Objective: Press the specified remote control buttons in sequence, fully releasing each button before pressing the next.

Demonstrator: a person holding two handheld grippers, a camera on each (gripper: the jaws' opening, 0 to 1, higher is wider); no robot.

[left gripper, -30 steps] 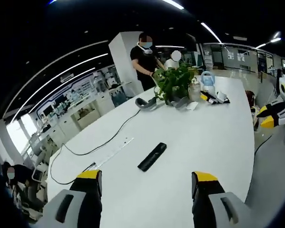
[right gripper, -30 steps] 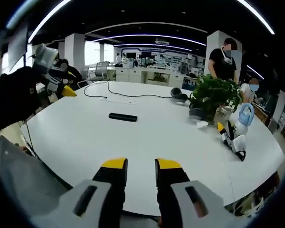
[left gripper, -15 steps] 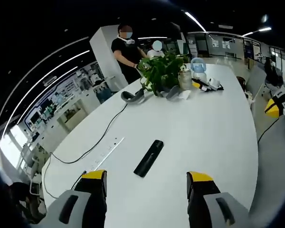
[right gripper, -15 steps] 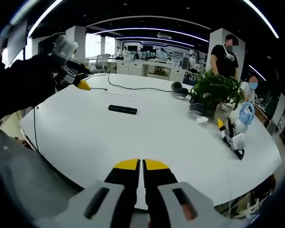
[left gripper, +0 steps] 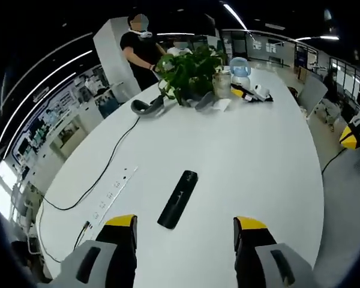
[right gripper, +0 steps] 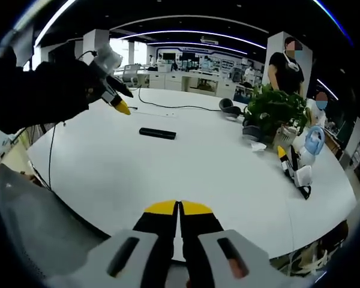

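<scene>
Remote flat on white table, left hand-held gripper above it with jaws wide apart, right hand-held gripper pressed together, holding nothing.

A large white table with a rounded edge stands in an open-plan office under a dark ceiling crossed by long curved light strips. White square pillars rise behind it, and a person in a black top stands near one of them. A leafy potted plant sits toward the table's far end. A black cable runs across the tabletop to a white power strip. Bright windows and white counters line the far wall.
</scene>
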